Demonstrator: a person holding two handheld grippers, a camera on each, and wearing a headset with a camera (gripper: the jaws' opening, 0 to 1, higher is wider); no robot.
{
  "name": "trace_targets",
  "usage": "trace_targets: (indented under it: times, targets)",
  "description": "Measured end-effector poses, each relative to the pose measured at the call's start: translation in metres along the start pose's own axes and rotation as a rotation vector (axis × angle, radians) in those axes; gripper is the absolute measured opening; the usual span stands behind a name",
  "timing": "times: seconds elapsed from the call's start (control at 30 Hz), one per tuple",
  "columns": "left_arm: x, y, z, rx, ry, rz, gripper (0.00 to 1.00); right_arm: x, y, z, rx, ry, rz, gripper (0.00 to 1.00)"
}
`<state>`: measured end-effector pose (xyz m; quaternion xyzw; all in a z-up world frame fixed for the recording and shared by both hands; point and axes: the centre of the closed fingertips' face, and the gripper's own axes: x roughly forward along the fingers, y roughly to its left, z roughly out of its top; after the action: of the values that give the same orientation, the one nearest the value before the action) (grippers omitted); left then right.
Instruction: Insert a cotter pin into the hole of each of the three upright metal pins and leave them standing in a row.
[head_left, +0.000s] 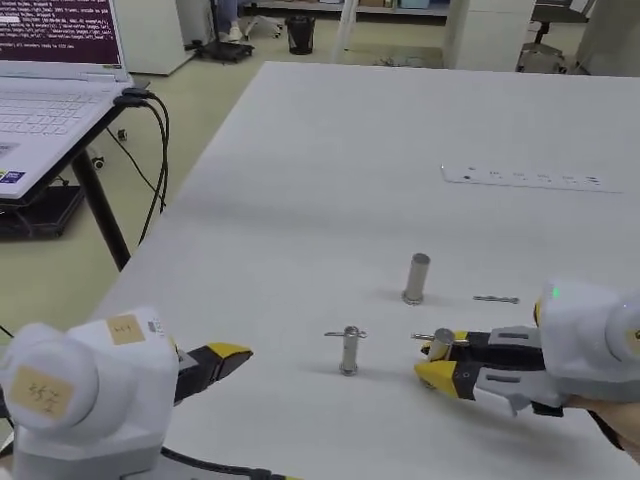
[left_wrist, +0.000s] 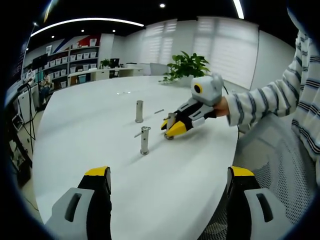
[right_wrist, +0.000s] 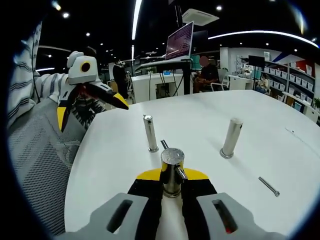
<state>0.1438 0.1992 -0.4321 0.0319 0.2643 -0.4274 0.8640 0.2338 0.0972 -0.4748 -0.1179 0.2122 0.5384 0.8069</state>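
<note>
The white table (head_left: 330, 150) is long, with a rounded end, and carries little. Three upright metal pins stand on its near part, each apart from the others. The bare pin (head_left: 417, 277) stands farthest from the edge, with nothing through it. The middle pin (head_left: 349, 352) stands closer to the edge, with a cotter pin (head_left: 345, 334) set crosswise through its top. The third pin (head_left: 438, 346) stands beside it, a thin wire (head_left: 421, 337) sticking out of its side. A loose cotter pin (head_left: 496, 299) lies flat near the bare pin, not touching it. Well beyond them lies a white power strip (head_left: 520, 178).
</note>
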Motion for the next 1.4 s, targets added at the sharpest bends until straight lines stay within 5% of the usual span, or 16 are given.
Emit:
trace_targets:
  times: [0.43,0.87,1.4]
  targets:
    - [0.002,-0.002,-0.002,-0.013,0.004,-0.009,0.95,0.000,-0.004,-0.003,0.027,0.019,-0.035,0.11]
    - [0.002,-0.001,0.004,-0.033,-0.012,-0.011,0.93,-0.017,0.013,0.028,0.073,-0.043,-0.022,0.63]
    - [0.006,0.005,0.027,-0.035,-0.064,-0.013,0.94,-0.074,0.028,0.070,0.162,-0.192,-0.068,0.82]
